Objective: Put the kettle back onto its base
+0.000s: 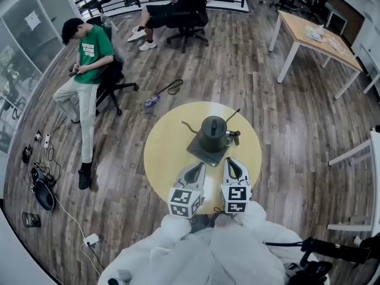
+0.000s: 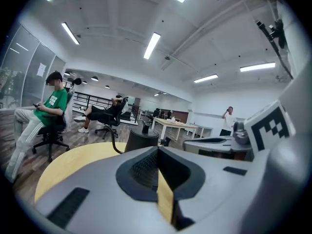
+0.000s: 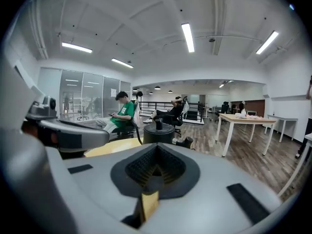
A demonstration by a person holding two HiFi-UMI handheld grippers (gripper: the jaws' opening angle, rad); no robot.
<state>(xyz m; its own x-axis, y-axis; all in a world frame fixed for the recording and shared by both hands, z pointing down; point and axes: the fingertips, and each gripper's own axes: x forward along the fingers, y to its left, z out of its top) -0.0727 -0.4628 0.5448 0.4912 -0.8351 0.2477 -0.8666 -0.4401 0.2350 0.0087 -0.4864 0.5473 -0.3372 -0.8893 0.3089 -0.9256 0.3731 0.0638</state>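
Left tongs [image 1: 197,167] and right tongs [image 1: 233,162] are both closed and empty, their ribbed dark pads [image 3: 146,167] pressed together. They sit close to the person, apart from the kettle [image 1: 212,133]. The dark, matte, rounded, thin-spouted kettle stands upright on its flat, square, grey base [image 1: 200,152], near the middle of the round, smooth, yellow counter [image 1: 166,153]. The task looks finished.

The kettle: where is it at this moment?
In the head view, the kettle stands on its dark square base near the middle of the round yellow table, just beyond the left tongs and the right tongs.
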